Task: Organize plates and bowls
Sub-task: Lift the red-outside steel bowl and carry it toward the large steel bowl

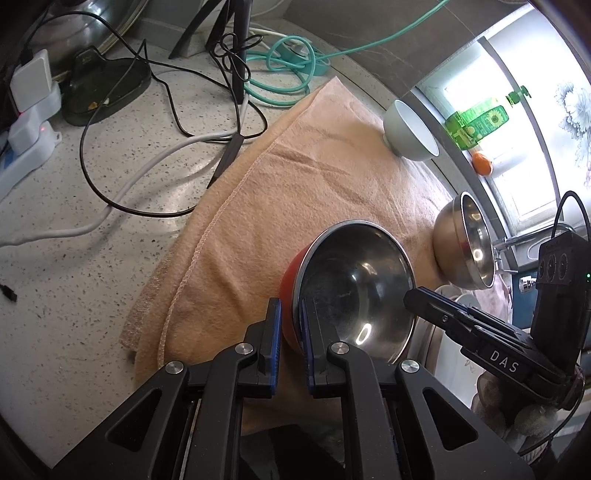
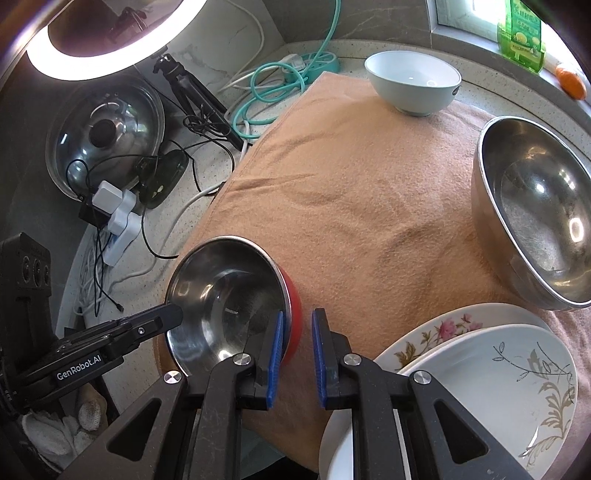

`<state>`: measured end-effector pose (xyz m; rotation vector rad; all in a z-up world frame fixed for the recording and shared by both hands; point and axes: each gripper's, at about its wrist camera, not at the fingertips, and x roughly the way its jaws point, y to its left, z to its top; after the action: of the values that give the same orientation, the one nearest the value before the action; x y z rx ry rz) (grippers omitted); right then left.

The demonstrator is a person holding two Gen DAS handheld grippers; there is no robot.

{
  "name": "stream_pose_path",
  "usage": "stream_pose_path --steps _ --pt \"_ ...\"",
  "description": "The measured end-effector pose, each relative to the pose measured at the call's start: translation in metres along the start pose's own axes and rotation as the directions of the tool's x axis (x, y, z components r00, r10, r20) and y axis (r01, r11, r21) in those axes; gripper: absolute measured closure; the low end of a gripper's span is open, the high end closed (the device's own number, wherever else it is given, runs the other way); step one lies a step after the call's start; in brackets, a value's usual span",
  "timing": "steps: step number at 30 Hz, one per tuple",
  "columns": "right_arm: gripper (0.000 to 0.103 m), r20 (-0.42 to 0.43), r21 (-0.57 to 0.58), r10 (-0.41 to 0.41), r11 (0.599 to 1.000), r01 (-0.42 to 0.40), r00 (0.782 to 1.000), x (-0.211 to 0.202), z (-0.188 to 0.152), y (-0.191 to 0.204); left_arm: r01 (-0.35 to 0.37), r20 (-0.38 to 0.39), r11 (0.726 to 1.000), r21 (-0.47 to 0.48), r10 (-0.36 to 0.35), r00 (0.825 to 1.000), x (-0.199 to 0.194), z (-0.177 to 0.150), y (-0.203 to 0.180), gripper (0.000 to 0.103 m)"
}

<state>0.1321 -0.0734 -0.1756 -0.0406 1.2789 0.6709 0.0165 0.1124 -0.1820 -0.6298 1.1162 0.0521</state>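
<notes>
A red bowl with a steel inside [image 1: 354,291] [image 2: 229,295] sits tilted on a tan towel [image 1: 303,177] [image 2: 354,192]. My left gripper [image 1: 291,339] is shut on its near rim, one finger inside and one outside. My right gripper [image 2: 298,347] straddles the opposite rim with a wider gap; its tip [image 1: 424,299] reaches the rim in the left wrist view. A large steel bowl [image 1: 465,243] [image 2: 535,229] and a pale white bowl [image 1: 410,129] [image 2: 413,81] stand on the towel. Stacked patterned plates [image 2: 491,373] lie at the near right.
Cables [image 1: 177,122], power strips [image 1: 29,122] and a teal hose [image 2: 273,85] clutter the speckled counter left of the towel. A glass pot lid [image 2: 103,133], a tripod [image 2: 188,88] and a ring light [image 2: 107,44] stand behind. A green bottle [image 2: 521,33] and an orange [image 2: 572,81] sit on the sill.
</notes>
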Motion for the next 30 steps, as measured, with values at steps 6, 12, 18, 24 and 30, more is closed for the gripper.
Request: stream_pose_path --steps 6,12,18,24,30 --pt "0.089 -0.013 0.007 0.013 1.000 -0.013 1.000 0.003 0.000 -0.001 0.002 0.000 1.000 -0.003 -0.002 1.000 0.001 0.000 0.001 0.094" --pt "0.097 -0.013 -0.005 0.017 1.000 -0.017 1.000 0.004 -0.001 0.004 0.007 -0.005 1.000 -0.005 -0.007 1.000 0.003 -0.001 0.002 0.094" --pt "0.097 -0.011 -0.002 0.018 1.000 -0.018 1.000 0.003 -0.001 0.005 0.007 -0.004 1.000 -0.004 -0.007 1.000 0.003 -0.001 0.001 0.094" --pt "0.097 -0.014 0.022 0.034 0.999 -0.034 0.999 0.002 0.000 0.002 0.005 0.011 1.000 0.007 -0.005 1.000 -0.003 0.001 -0.004 0.094" --pt "0.097 0.012 0.032 0.045 0.998 -0.045 0.999 -0.010 0.001 0.001 0.011 0.037 0.999 0.030 -0.013 0.999 -0.013 0.009 -0.014 0.094"
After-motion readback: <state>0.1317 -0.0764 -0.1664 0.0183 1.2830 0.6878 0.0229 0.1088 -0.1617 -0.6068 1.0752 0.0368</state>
